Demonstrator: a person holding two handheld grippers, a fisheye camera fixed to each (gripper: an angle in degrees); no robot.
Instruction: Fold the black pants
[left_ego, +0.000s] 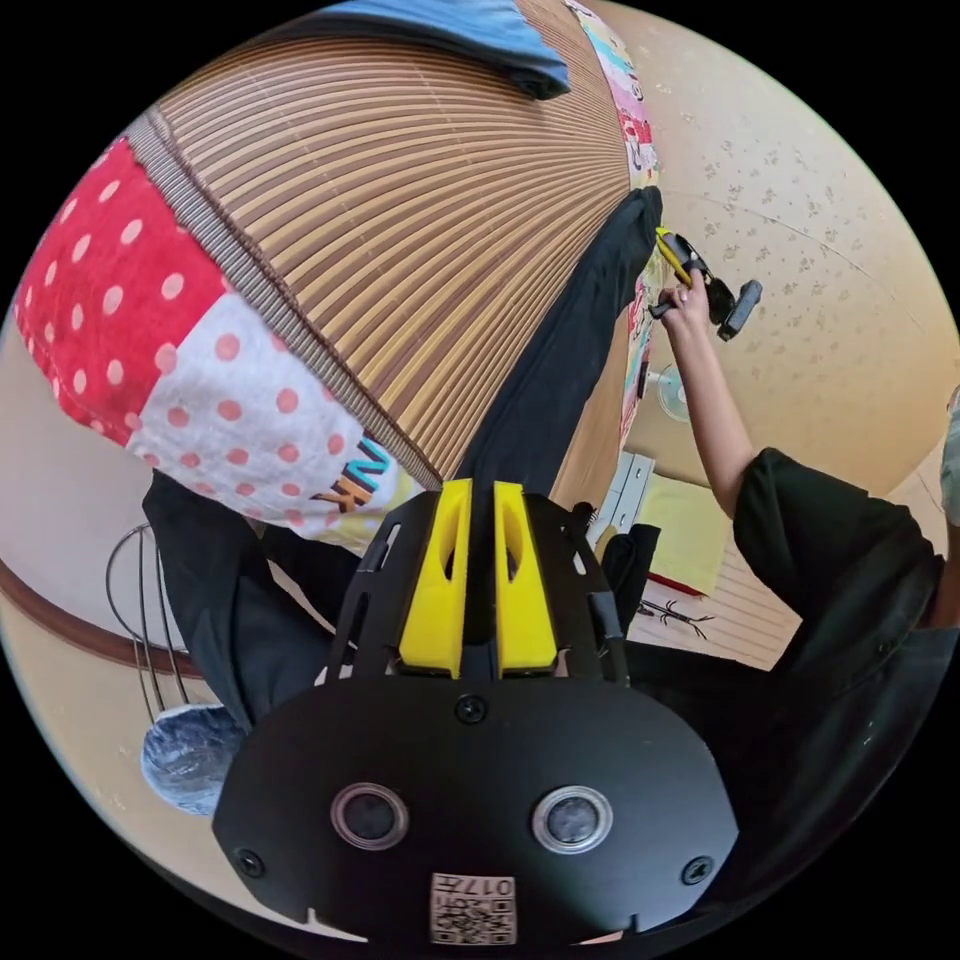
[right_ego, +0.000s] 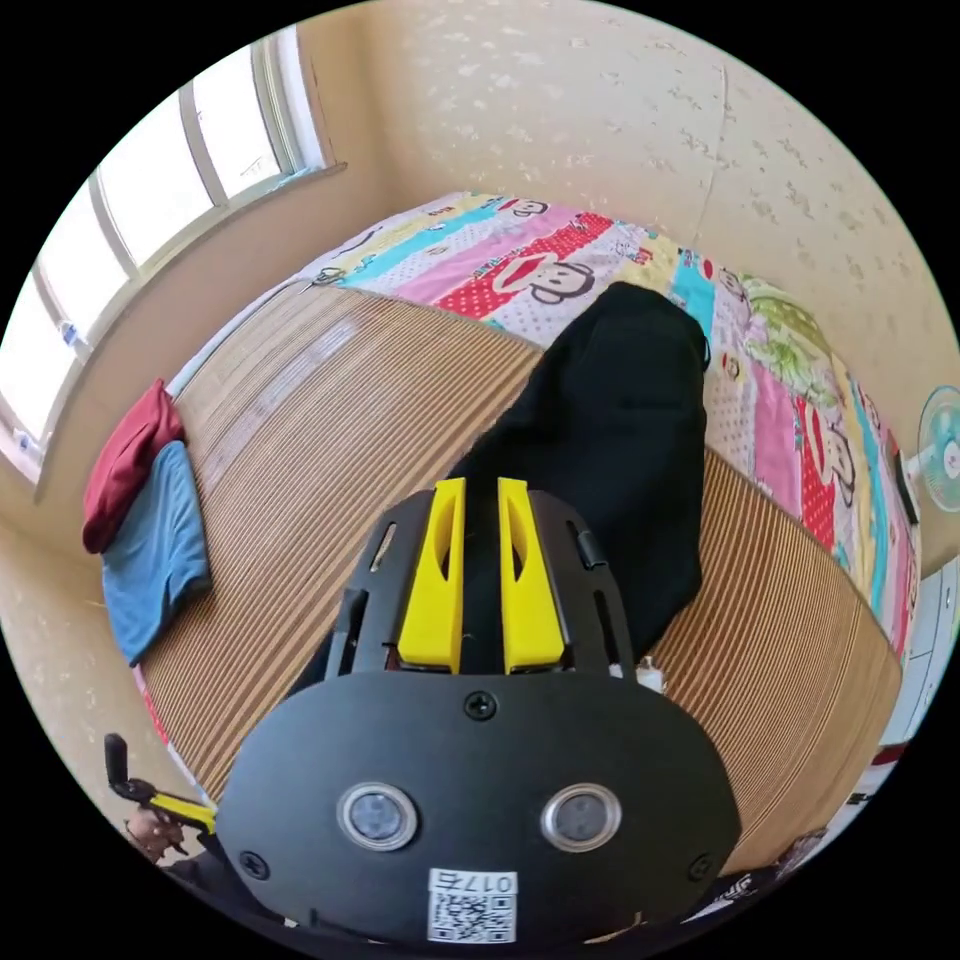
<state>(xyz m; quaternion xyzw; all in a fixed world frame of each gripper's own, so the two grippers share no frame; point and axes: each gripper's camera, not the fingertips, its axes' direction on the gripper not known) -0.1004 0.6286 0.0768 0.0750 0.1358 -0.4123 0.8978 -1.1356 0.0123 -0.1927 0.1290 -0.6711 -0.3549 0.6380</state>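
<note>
Your bed has a striped mat (right_ego: 330, 440) on it, and the black pants (right_ego: 610, 440) hang stretched above the mat. Your left tool (left_ego: 478, 560) pinches one end of the pants. Your right tool (right_ego: 478, 560) pinches the other end, jaws nearly together.

Your left gripper (left_ego: 481, 500) hides the part of the black pants (left_ego: 560, 370) between its jaws, so you cannot tell how much cloth they hold. The right gripper (right_ego: 482, 500) covers the pants' near end the same way. Beyond the left jaws, the other gripper's tips are too small to judge. The blue garment (left_ego: 470, 30) is cut off at the far edge.
</note>
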